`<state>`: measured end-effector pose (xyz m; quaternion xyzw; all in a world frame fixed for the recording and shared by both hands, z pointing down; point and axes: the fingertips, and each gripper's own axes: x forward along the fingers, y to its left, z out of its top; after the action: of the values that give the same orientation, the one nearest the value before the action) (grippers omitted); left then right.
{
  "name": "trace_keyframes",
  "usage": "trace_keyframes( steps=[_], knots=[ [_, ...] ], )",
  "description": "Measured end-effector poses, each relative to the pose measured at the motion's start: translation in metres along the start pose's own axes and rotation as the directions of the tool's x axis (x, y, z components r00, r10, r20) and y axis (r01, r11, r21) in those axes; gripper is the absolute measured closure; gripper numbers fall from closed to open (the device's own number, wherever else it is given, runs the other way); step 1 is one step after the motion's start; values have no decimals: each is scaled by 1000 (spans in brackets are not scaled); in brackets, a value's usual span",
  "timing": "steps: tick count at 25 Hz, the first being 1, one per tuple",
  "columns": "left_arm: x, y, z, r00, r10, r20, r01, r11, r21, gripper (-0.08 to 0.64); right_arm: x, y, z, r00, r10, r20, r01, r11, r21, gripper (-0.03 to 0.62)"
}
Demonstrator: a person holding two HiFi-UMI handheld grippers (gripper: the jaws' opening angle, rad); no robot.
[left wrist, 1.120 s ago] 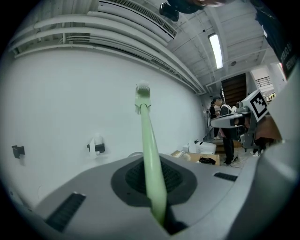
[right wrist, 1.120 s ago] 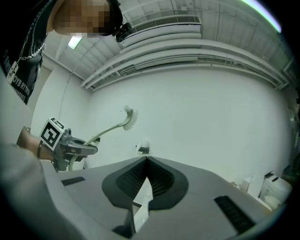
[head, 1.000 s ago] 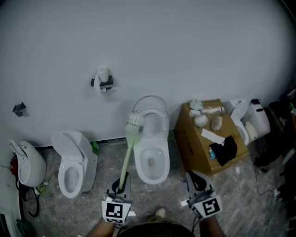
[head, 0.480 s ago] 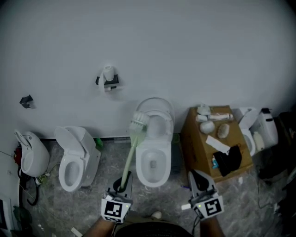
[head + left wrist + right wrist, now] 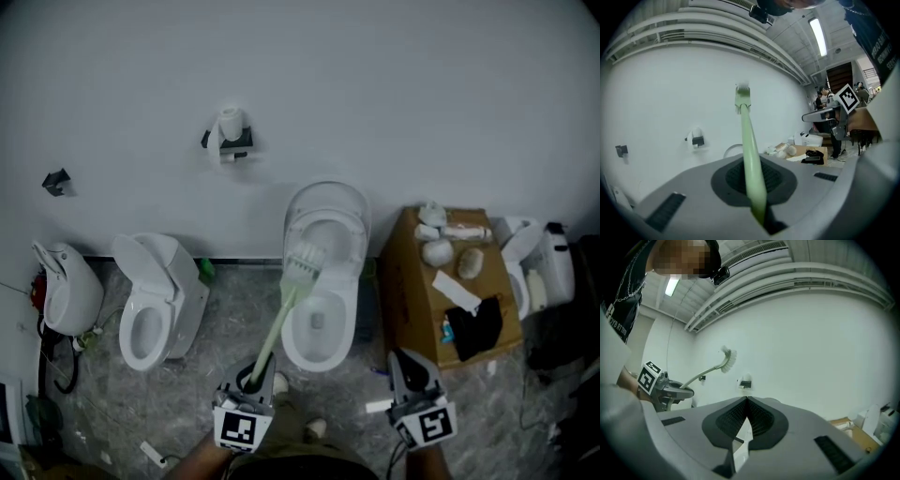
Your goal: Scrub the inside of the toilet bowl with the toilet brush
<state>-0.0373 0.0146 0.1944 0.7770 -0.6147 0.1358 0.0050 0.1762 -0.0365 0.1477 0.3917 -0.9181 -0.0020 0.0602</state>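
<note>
In the head view the left claw (image 5: 251, 378) is clamped on the low end of the brush (image 5: 278, 321), a pale green stick that slants up and right to a whitish, comb-like bristle head. That head lies over the back of the open bowl of the middle toilet (image 5: 328, 211); from here I cannot tell whether it touches. The right claw (image 5: 405, 361) hangs apart, low on the right, near a brown box (image 5: 412, 300) with odds and ends on top. A small toilet (image 5: 178, 281) stands to the left on the grey floor (image 5: 225, 323), and a roll holder (image 5: 231, 139) is fixed to the wall above. In the left gripper view the left claw (image 5: 757, 197) grips the brush (image 5: 749, 145) between its dark pads; the smooth green handle runs straight away and the head is blurred against the white wall (image 5: 670, 103). In the right gripper view the right claw (image 5: 746, 401) has its tips pressed together with nothing between them. Off to its left, the brush (image 5: 705, 372) curves up out of the left claw (image 5: 684, 391), white bristles raised in the air before the wall.
</note>
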Motion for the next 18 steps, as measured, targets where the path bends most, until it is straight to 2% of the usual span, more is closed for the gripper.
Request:
trace_keyframes(
  steps=[4, 9, 14, 18],
  knots=[
    [10, -2, -24, 998, -56, -38, 55, 998, -30, 558, 13, -5, -15, 1000, -23, -11, 23, 999, 32, 588],
    [33, 2, -50, 992, -88, -91, 83, 995, -56, 558, 39, -9, -31, 999, -25, -40, 26, 999, 33, 588],
    [64, 13, -77, 981, -124, -150, 122, 992, -25, 558, 65, -20, -45, 997, -38, -73, 41, 998, 43, 588],
    [85, 24, -99, 974, -135, -182, 129, 991, -43, 558, 86, -30, -60, 995, -46, -93, 51, 997, 52, 588]
  ],
)
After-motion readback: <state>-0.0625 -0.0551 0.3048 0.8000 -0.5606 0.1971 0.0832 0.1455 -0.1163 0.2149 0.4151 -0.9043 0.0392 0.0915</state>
